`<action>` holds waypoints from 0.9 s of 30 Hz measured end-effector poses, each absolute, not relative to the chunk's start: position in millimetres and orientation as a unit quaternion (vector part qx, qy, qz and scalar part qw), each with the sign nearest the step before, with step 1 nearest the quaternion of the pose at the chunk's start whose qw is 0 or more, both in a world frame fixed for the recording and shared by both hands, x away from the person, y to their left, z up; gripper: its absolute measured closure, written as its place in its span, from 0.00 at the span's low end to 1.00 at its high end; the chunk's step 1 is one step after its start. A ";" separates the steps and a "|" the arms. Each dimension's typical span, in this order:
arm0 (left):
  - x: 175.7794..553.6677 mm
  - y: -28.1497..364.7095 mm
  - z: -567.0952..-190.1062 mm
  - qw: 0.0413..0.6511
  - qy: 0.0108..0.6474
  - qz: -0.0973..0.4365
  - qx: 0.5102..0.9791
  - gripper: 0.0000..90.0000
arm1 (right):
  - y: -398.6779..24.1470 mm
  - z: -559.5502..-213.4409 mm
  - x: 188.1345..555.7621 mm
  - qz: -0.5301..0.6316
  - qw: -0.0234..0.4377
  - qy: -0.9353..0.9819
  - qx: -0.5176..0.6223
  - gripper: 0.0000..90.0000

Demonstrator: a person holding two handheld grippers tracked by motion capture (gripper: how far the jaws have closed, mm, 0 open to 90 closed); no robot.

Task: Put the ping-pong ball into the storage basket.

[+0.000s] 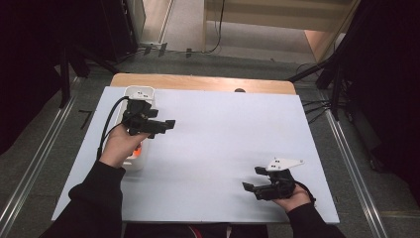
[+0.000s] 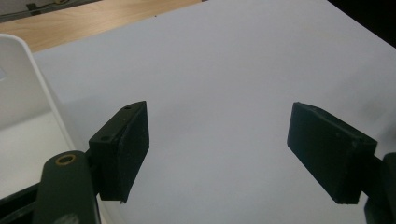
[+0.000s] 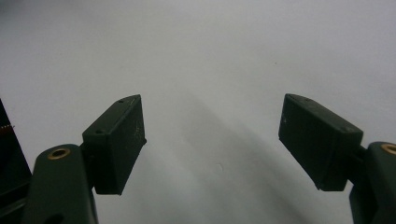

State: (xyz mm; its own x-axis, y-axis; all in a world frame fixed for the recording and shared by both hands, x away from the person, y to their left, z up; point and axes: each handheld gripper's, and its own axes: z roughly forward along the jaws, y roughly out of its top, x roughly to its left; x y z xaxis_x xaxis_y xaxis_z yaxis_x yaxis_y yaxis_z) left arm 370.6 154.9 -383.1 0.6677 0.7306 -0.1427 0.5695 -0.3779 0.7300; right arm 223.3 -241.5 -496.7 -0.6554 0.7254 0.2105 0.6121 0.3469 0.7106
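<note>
Left edge of desk: a long white tray (image 1: 140,93) lay lengthwise along the left side of the white desk (image 1: 223,144), with something small and orange-red (image 1: 137,152) in its near end, too small to identify.
Left hand: the left hand (image 1: 119,144), in a dark sleeve, was held above the near part of the tray.
Left gripper: the left gripper (image 1: 168,124) pointed right, out over the bare desk just beside the tray; its cable looped back over the tray.
Left jaws: released, standing well apart with nothing between them; in the left gripper view the gripper (image 2: 217,149) looked down on bare white desk, with the tray wall (image 2: 28,84) at the left edge.
Middle of desk: plain white surface, with a strip of bare wood (image 1: 198,82) along the far edge.
Right hand: the right hand (image 1: 292,196) rested near the front right corner of the desk.
Right gripper: the right gripper (image 1: 252,179) pointed left, with a pale three-cornered plate on top, well apart from the tray.
Right jaws: released, spread wide and holding nothing; in the right gripper view the gripper (image 3: 212,140) faced bare white desk.
</note>
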 end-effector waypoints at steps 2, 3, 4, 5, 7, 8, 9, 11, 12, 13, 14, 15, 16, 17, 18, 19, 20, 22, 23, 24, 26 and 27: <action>369.1 153.1 -384.7 0.396 0.391 0.101 0.824 0.24 | -241.3 -496.4 223.1 0.400 0.071 0.817 0.409 0.24; 368.5 152.2 -385.7 0.396 0.390 0.099 0.825 0.24 | -241.2 -496.3 222.9 0.400 0.071 0.817 0.409 0.24; 368.1 151.3 -386.5 0.394 0.390 0.100 0.826 0.24 | -241.2 -496.3 222.9 0.400 0.072 0.817 0.409 0.24; 367.5 150.6 -387.3 0.395 0.390 0.099 0.826 0.24 | -241.1 -496.3 223.0 0.399 0.071 0.818 0.409 0.24; 366.7 149.6 -388.5 0.397 0.389 0.096 0.825 0.24 | -241.0 -496.4 222.9 0.399 0.072 0.818 0.408 0.24; 366.5 149.5 -388.7 0.398 0.385 0.094 0.827 0.24 | -240.9 -496.4 222.7 0.399 0.073 0.818 0.408 0.24; 365.9 148.6 -389.2 0.401 0.385 0.094 0.826 0.24 | -241.0 -496.5 222.7 0.399 0.073 0.818 0.408 0.24; 364.3 147.6 -389.7 0.403 0.381 0.094 0.827 0.24 | -241.2 -496.6 222.7 0.399 0.073 0.817 0.409 0.24; 363.4 147.0 -390.1 0.404 0.380 0.093 0.827 0.24 | -241.4 -496.5 222.7 0.399 0.073 0.817 0.409 0.24; 362.5 146.8 -390.3 0.407 0.378 0.092 0.827 0.24 | -241.5 -496.5 222.7 0.400 0.074 0.817 0.410 0.24; 361.6 146.7 -390.7 0.409 0.375 0.090 0.827 0.24 | -241.5 -496.5 222.8 0.400 0.074 0.816 0.410 0.24; 360.3 146.5 -390.8 0.410 0.374 0.087 0.827 0.24 | -241.8 -496.3 222.9 0.399 0.073 0.817 0.410 0.24; 359.1 146.1 -391.0 0.410 0.373 0.087 0.828 0.24 | -242.0 -496.1 223.0 0.400 0.071 0.816 0.411 0.24; 357.8 145.6 -391.0 0.410 0.369 0.089 0.829 0.24 | -242.0 -496.2 223.1 0.400 0.072 0.816 0.412 0.24; 356.8 145.4 -390.8 0.408 0.366 0.092 0.831 0.24 | -242.2 -496.4 223.3 0.400 0.073 0.815 0.412 0.24; 356.0 145.4 -390.5 0.412 0.364 0.086 0.831 0.24 | -242.4 -496.5 223.4 0.400 0.074 0.816 0.412 0.24; 355.5 145.6 -390.4 0.416 0.364 0.078 0.829 0.24 | -242.6 -496.5 223.3 0.400 0.072 0.816 0.412 0.24; 354.4 146.4 -390.6 0.421 0.364 0.073 0.828 0.24 | -242.6 -496.5 223.3 0.400 0.072 0.816 0.412 0.24; 353.6 146.7 -391.0 0.420 0.363 0.075 0.828 0.24 | -242.5 -496.4 223.3 0.400 0.072 0.816 0.412 0.24; 352.6 146.9 -391.7 0.419 0.362 0.078 0.829 0.24 | -242.5 -496.5 223.4 0.400 0.073 0.816 0.411 0.24; 350.3 147.3 -393.0 0.418 0.361 0.077 0.830 0.24 | -242.4 -496.6 223.4 0.400 0.073 0.815 0.411 0.24; 349.0 147.2 -393.6 0.419 0.359 0.077 0.830 0.24 | -242.4 -496.5 223.3 0.400 0.073 0.815 0.412 0.24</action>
State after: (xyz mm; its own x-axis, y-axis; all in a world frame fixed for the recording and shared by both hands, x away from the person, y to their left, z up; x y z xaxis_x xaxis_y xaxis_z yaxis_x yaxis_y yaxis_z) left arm 349.0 147.2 -393.6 0.7297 0.6616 -0.1726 0.5324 -0.3913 0.7506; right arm 223.3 -242.4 -496.5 -0.6494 0.7308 0.2103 0.6134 0.3400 0.7128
